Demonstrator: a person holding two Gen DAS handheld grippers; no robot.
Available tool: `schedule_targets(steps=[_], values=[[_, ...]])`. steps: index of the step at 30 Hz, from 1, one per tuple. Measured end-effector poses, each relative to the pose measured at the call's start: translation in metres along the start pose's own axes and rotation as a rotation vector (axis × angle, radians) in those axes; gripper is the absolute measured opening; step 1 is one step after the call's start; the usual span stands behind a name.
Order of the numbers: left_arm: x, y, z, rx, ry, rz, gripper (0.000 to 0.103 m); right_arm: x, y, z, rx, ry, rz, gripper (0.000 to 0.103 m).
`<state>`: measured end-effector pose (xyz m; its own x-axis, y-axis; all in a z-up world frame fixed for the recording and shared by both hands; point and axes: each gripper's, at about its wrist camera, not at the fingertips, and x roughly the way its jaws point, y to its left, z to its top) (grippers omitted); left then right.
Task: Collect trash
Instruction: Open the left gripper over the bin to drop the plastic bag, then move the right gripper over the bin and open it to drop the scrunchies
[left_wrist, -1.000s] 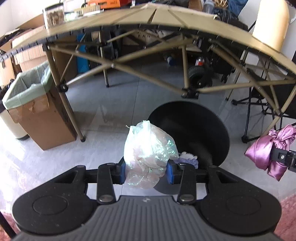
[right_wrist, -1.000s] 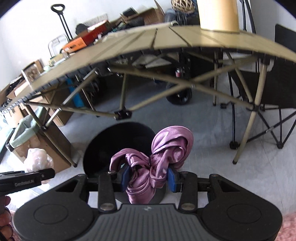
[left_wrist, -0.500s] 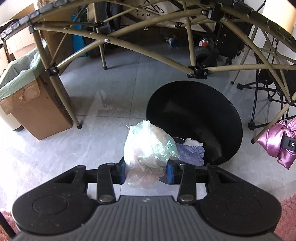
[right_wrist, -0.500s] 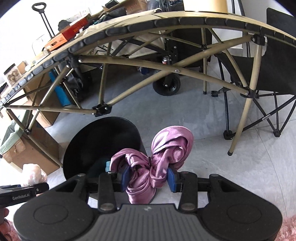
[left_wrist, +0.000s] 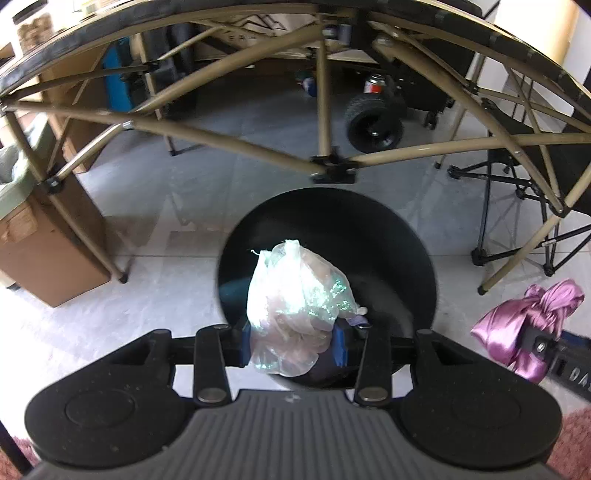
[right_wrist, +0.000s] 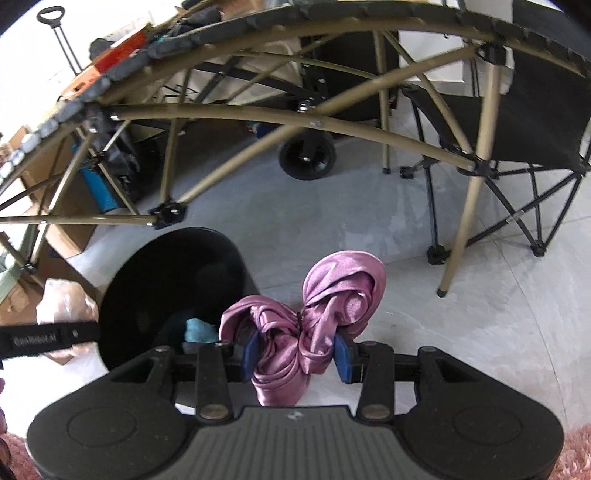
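Now | left gripper (left_wrist: 291, 343) clamps crumpled bag (left_wrist: 295, 314), upright over bin (left_wrist: 399, 236) | right gripper (right_wrist: 295, 356) clamps upright purple cloth (right_wrist: 314, 317)

A pale grey tiled floor (left_wrist: 207, 192) runs under a folding table (right_wrist: 332, 125) with tan tube legs and crossed braces. Behind it stand a black folding chair (right_wrist: 532, 122), a black wheel (left_wrist: 375, 123) and cardboard boxes (left_wrist: 48, 254). Pink rug (right_wrist: 576, 446) edges the near corners. Daylight washes the white walls.
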<state>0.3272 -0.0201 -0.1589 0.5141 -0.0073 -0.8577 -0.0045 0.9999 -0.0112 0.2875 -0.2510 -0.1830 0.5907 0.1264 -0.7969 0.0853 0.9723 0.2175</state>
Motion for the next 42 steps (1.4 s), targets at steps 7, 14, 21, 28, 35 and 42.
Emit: schedule_targets(steps=[7,14,21,28,35,42], values=[[0.016,-0.03,0.019,0.01,0.028,-0.028,0.04,0.007,-0.021,-0.002,0.035,0.006,-0.042,0.04],[0.034,-0.039,0.032,-0.021,0.066,-0.022,0.04,0.017,-0.027,-0.002,0.053,0.023,-0.061,0.04],[0.044,-0.045,0.033,-0.01,0.087,-0.002,0.048,0.023,-0.027,0.0,0.054,0.035,-0.057,0.04],[0.038,-0.038,0.034,-0.047,0.069,0.052,0.103,0.018,-0.024,0.002,0.06,0.023,-0.041,0.04],[0.023,-0.004,0.03,-0.084,0.056,0.065,0.103,0.015,0.013,0.011,-0.004,-0.009,0.024,0.04],[0.007,0.045,0.023,-0.132,0.028,0.084,0.103,0.024,0.064,0.017,-0.088,-0.009,0.064,0.04]])
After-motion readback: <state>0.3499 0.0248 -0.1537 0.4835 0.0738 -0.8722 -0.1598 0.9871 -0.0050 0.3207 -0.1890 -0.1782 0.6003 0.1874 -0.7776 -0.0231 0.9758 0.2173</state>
